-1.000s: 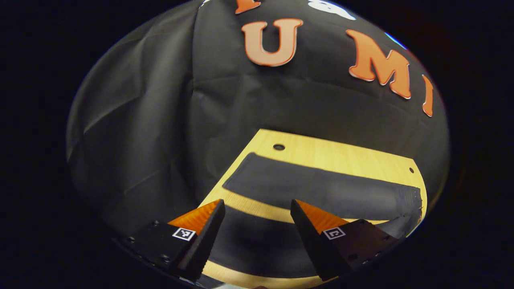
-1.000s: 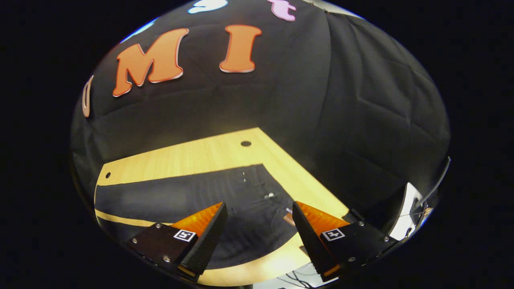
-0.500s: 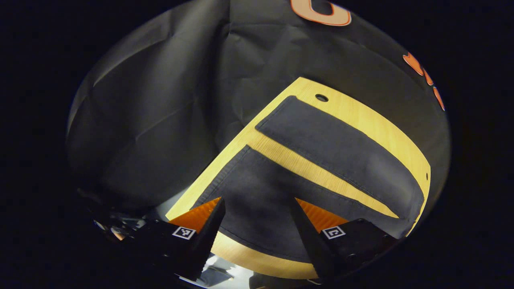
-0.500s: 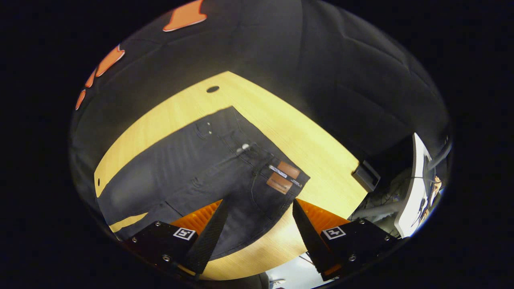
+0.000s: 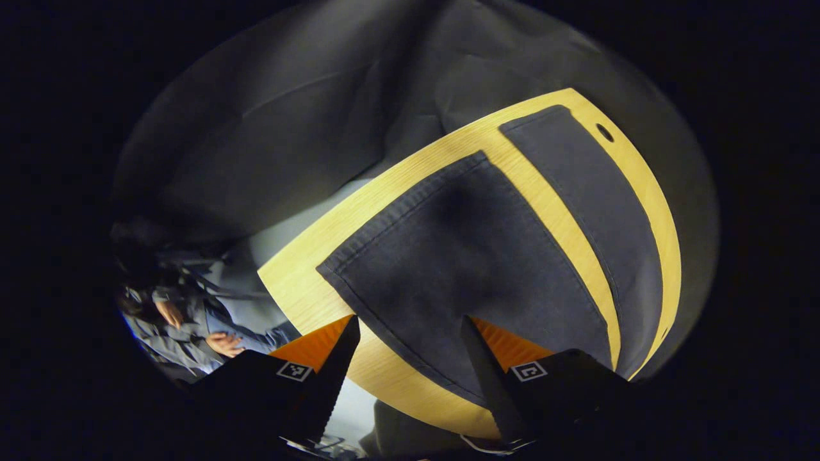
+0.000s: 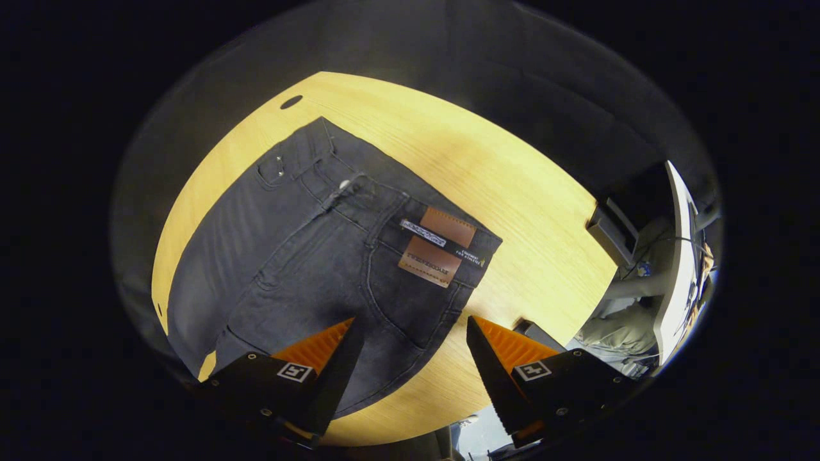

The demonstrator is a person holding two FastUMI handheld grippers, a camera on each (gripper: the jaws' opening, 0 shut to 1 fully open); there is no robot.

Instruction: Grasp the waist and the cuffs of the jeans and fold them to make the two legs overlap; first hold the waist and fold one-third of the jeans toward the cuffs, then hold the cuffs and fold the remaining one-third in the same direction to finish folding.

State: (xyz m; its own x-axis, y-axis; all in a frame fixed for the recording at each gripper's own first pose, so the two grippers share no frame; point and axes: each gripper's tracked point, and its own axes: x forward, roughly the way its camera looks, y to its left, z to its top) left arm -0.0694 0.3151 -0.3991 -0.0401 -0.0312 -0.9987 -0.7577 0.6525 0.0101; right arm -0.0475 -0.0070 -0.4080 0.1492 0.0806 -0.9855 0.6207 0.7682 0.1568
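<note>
So far nothing is folded: the dark jeans [image 5: 467, 256] lie flat on the wooden table [image 5: 301, 288], legs apart with a bare strip of wood between them.

Left gripper [image 5: 410, 365] hangs over the near leg's cuff [image 5: 397, 211], fingers spread wide, nothing held; the far leg [image 5: 596, 205] runs along the right of the left gripper view.

Right gripper [image 6: 413, 365] hangs over the near side of the waist, beside the leather patch [image 6: 439, 246], likewise wide open and empty; height above the cloth is hard to judge.

Step in hand: approach for the leg-overlap fold. Next, probably: lower both, pinch near cuff and near waist edge, carry them over to the far leg.
</note>
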